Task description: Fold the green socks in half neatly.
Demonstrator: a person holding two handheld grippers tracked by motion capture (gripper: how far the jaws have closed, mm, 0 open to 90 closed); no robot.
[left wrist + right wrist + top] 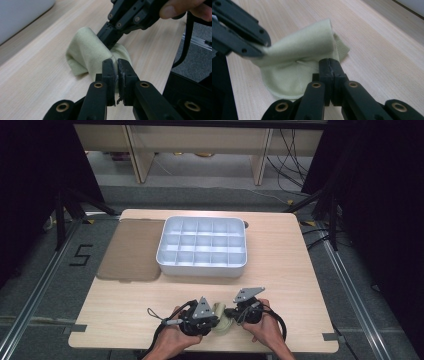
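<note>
Between the two tongs, at the near table [125,320] edge, a pale green cloth [221,316] hangs pinched: the left gripper [116,65] clamps one edge, the right gripper [329,65] the opposite one. This looks like mid-fold. Next comes carrying one edge over the other while keeping both grips tight.

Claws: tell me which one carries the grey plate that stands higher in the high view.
The right claw: its grey plate stands higher than the left claw one.
</note>
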